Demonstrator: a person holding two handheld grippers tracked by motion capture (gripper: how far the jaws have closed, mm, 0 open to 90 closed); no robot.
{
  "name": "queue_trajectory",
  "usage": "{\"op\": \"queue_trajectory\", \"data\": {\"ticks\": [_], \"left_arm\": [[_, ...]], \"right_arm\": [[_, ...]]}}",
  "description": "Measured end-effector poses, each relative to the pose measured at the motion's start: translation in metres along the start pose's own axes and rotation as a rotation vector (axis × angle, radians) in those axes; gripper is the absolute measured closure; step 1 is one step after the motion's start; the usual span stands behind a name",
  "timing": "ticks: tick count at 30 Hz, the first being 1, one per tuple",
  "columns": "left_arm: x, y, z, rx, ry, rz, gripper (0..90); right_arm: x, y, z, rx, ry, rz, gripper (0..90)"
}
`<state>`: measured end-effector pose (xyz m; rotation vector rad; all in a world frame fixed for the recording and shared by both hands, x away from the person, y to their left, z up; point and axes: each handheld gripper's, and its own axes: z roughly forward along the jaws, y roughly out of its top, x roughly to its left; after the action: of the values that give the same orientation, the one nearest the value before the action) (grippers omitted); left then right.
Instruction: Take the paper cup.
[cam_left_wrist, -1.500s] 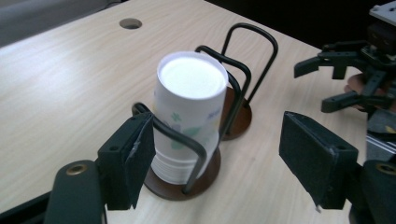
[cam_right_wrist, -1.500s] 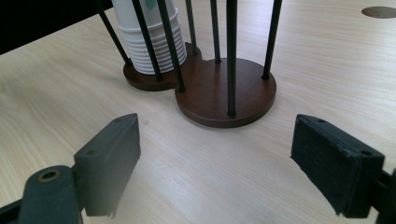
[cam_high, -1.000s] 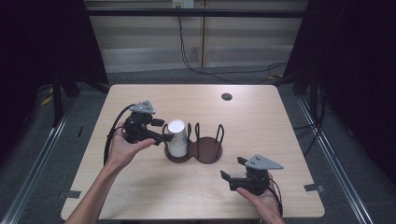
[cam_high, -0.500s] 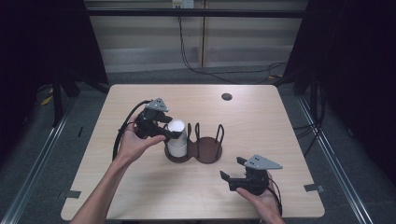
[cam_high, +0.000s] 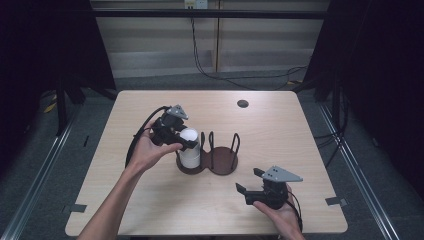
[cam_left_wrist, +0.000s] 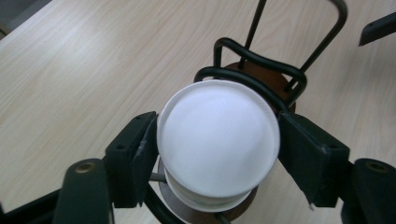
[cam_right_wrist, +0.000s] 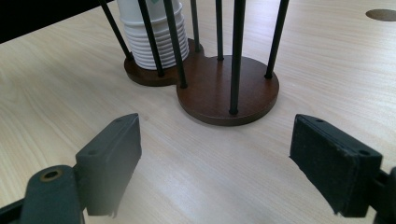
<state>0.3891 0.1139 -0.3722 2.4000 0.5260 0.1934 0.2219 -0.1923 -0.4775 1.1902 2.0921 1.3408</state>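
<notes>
— Pale wood tabletop (cam_high: 300, 150), dark curtains behind, cables on the floor at the back. What sits on it?

— One brown double-disc stand (cam_high: 220, 162) with black wire hoops, about mid-table. Everything else is best placed from that stand. A stack of white paper cups (cam_high: 190, 150), upside down, stands in its left ring, caged by the hoops.

— And the left gripper (cam_high: 186, 141)?

— It is at the top of that stack. In the left gripper view its jaws have just been closing, with the top cup (cam_left_wrist: 218, 140) between them. The left pad looks to be on the rim; on the right I see the pad at the cup's edge but cannot be sure that it presses.

— The right gripper (cam_high: 249, 190)?

— Near the table's front edge, right of the stand and well apart from it, jaws wide apart with nothing between them. In its own view the stand's empty right disc (cam_right_wrist: 227, 88) lies ahead.

— How would the cup handle?

— My guess: very light, thin-walled, easily crushed, and likely nested tight in the one beneath. I would grip it high on the wall near the stiff bottom ring, squeeze gently, and lift straight up between the hoops, so the rest stay seated.
</notes>
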Motion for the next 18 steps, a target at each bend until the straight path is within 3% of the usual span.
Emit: {"op": "queue_trajectory", "data": {"ticks": [7,8,18], "left_arm": [[-0.0004,0.0018,0.0028,0.014,-0.017,-0.023,32.6],[0.0005,0.0027,0.0023,0.036,-0.020,-0.004,32.8],[0.0011,0.0052,0.0081,0.090,-0.013,-0.002,30.1]], "right_arm": [[0.0001,0.0000,0.0002,0.002,0.004,0.003,15.8],[0.0000,0.0000,0.0004,0.002,0.004,0.003,15.7],[0.0004,-0.0003,0.0010,0.006,0.003,0.006,15.7]]}}
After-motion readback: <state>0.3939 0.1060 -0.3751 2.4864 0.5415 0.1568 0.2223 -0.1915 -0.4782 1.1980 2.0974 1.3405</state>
